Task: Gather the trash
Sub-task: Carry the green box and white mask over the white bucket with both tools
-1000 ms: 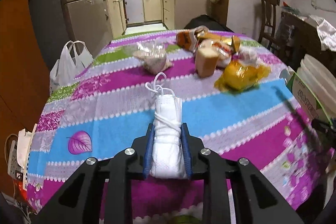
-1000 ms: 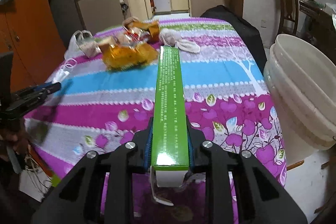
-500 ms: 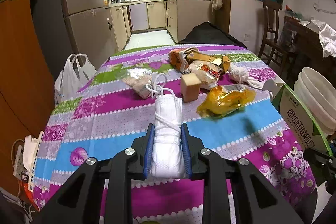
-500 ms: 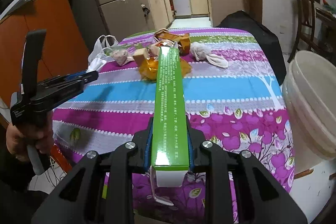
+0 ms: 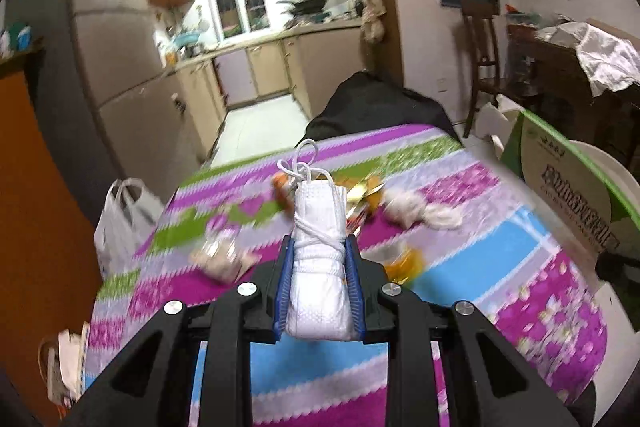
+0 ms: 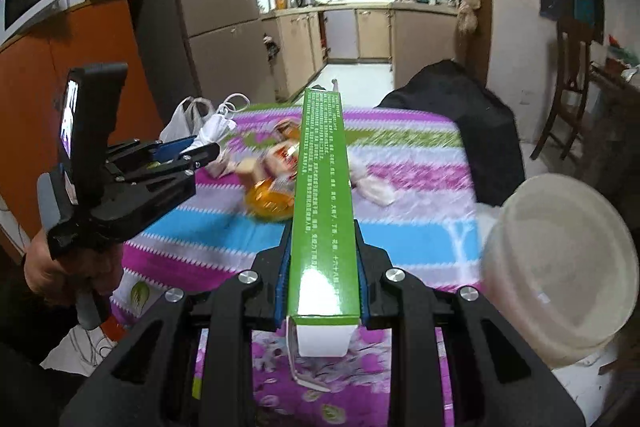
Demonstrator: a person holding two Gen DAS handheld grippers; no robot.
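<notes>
Two grippers are loaded. We see the left gripper (image 5: 319,263) with fingers closed on a rolled white face mask (image 5: 318,259) bound by its ear loops, held above the striped counter (image 5: 460,247). The right gripper (image 6: 321,267) fingers clamp a long green box (image 6: 322,187) lengthwise, also above the counter. Remaining wrappers (image 6: 272,183) lie mid-counter; a white bucket (image 6: 560,267) stands beside its right edge.
</notes>
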